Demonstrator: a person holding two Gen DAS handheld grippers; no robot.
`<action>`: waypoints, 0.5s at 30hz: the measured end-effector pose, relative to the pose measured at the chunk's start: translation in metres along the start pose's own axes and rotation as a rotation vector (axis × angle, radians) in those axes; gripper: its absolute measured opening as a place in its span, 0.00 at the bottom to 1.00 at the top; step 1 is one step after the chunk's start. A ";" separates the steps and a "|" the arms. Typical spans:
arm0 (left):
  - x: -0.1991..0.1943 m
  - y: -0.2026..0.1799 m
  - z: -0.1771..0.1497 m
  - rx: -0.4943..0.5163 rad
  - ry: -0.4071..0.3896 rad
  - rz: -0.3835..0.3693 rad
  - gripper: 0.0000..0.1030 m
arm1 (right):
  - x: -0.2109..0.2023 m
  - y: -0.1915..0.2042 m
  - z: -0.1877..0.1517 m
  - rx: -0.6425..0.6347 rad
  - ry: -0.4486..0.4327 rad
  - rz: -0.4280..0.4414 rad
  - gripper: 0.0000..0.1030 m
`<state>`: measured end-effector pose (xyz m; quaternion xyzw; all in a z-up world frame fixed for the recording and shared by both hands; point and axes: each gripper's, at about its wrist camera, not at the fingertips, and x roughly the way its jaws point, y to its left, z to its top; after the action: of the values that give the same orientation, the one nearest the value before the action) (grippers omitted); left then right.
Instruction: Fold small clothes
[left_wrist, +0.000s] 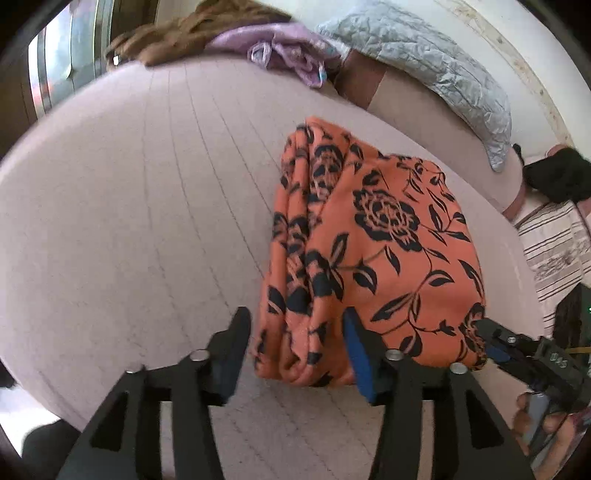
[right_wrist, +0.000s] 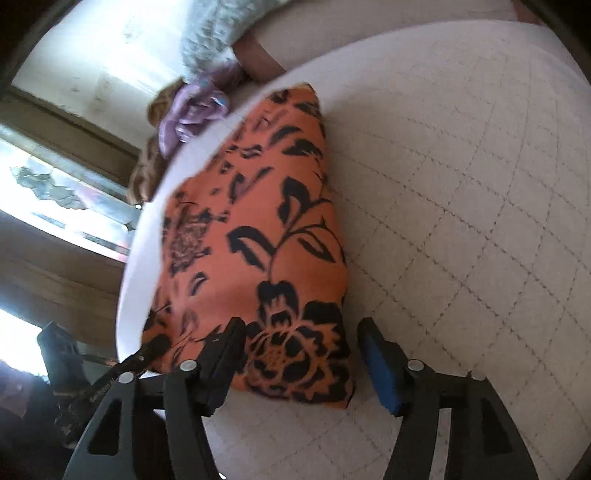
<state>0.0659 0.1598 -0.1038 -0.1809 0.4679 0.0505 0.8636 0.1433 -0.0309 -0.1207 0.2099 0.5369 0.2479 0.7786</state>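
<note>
An orange garment (left_wrist: 373, 251) printed with black roses is laid folded on the pale quilted bed cover (left_wrist: 147, 206), toward the right half of it in the left wrist view. The left gripper (left_wrist: 295, 350) is held wide apart at the garment's near edge, its bunched folds sitting between the two fingers without being pinched. The right gripper (right_wrist: 301, 360) is likewise spread open, with the near corner of the garment (right_wrist: 258, 236) lying between its fingers; nothing is clamped. In the left view the right gripper (left_wrist: 491, 345) is seen just beside the garment's right corner. At the far side of the bed a lilac cloth (left_wrist: 288, 55), a brown cloth (left_wrist: 173, 40) and a grey pillow (left_wrist: 436, 70) are seen, well apart from the garment
</note>
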 end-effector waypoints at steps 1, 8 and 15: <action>-0.003 0.002 0.000 0.010 -0.005 0.009 0.56 | -0.004 -0.001 -0.001 -0.004 -0.004 0.009 0.67; -0.007 -0.004 0.013 0.043 -0.034 0.049 0.59 | -0.006 0.016 0.022 -0.013 -0.041 0.017 0.68; 0.004 -0.005 0.026 0.041 -0.023 0.053 0.59 | 0.007 0.018 0.045 -0.009 -0.040 0.030 0.69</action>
<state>0.0898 0.1640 -0.0931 -0.1503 0.4633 0.0659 0.8709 0.1849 -0.0152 -0.1003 0.2193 0.5166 0.2578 0.7865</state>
